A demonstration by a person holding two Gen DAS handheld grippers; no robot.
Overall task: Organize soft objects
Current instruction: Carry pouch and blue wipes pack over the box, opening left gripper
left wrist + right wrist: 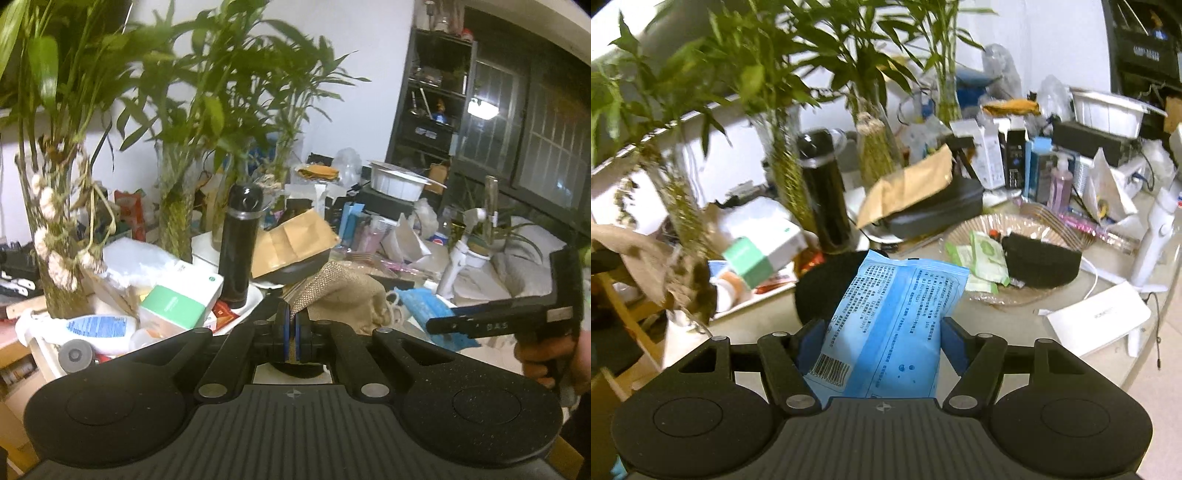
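A: Right wrist view: the right gripper (882,341) fingers stand wide, clamping a soft blue printed plastic pack (892,317) above the bench (1027,332).
B: Its long axis points away, barcode nearest. Probably mid-carry; placing comes next.
A: Left gripper (291,325) fingers pinch a tan burlap pouch (347,295), nearly closed.

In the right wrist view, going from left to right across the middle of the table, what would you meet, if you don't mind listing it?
Green and white box → black flask → brown paper bag → black pouch on the glass plate → white stand.
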